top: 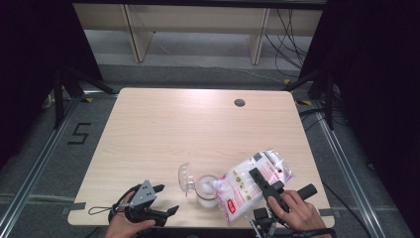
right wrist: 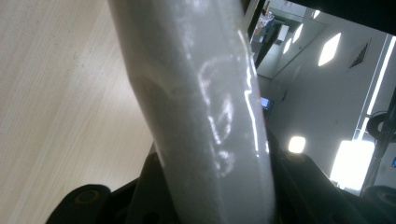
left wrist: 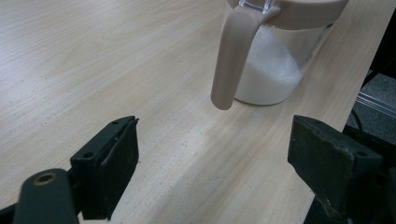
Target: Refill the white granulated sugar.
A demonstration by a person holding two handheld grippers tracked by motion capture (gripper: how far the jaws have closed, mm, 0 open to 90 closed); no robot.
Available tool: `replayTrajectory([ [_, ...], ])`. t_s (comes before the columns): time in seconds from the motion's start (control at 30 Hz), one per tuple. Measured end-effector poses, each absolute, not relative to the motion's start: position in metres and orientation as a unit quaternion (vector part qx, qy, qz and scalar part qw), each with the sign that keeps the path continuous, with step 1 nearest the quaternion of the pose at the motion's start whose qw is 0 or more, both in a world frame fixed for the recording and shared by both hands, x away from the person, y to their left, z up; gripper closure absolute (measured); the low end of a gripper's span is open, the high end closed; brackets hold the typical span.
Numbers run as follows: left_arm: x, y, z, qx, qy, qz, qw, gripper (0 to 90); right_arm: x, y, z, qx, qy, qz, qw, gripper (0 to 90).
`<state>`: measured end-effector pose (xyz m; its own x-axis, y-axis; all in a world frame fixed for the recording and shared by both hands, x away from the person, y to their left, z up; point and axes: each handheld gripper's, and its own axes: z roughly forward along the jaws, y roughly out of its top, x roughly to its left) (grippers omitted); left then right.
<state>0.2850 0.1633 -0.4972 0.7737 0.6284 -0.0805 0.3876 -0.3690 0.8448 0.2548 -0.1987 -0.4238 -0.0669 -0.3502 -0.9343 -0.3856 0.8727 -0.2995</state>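
The right tongs (top: 265, 186) clamp a bag of white granules (top: 250, 183), tilted with its low corner at the mouth of a clear jar (top: 206, 191) near the counter's (top: 173, 129) front edge — its lid (top: 184, 177) is flipped open. The left tongs (top: 161, 198) rest spread wide and empty, just left of the jar's beige handle (left wrist: 231, 56).
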Motion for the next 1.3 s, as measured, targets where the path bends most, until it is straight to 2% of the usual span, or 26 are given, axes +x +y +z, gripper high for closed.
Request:
replayTrajectory([
  [0.23, 0.2863, 0.1651, -0.4967, 0.825, 0.309, 0.130, 0.455, 16.2, 0.2553, -0.1964, -0.4235, -0.258, 0.726, 0.015, 0.638, 70.9],
  [0.3, 0.2856, 0.1634, -0.4978, 0.815, 0.313, 0.127, 0.470, 16.2, 0.2556, -0.1960, -0.4228, -0.260, 0.723, 0.017, 0.640, 70.9],
  [1.0, 0.2856, 0.1635, -0.4980, 0.815, 0.315, 0.127, 0.470, 16.2, 0.2557, -0.1947, -0.4210, -0.269, 0.719, 0.009, 0.640, 71.0],
  [1.3, 0.2855, 0.1644, -0.4973, 0.816, 0.315, 0.126, 0.468, 16.2, 0.2611, -0.1987, -0.4236, -0.254, 0.732, 0.047, 0.630, 71.2],
])
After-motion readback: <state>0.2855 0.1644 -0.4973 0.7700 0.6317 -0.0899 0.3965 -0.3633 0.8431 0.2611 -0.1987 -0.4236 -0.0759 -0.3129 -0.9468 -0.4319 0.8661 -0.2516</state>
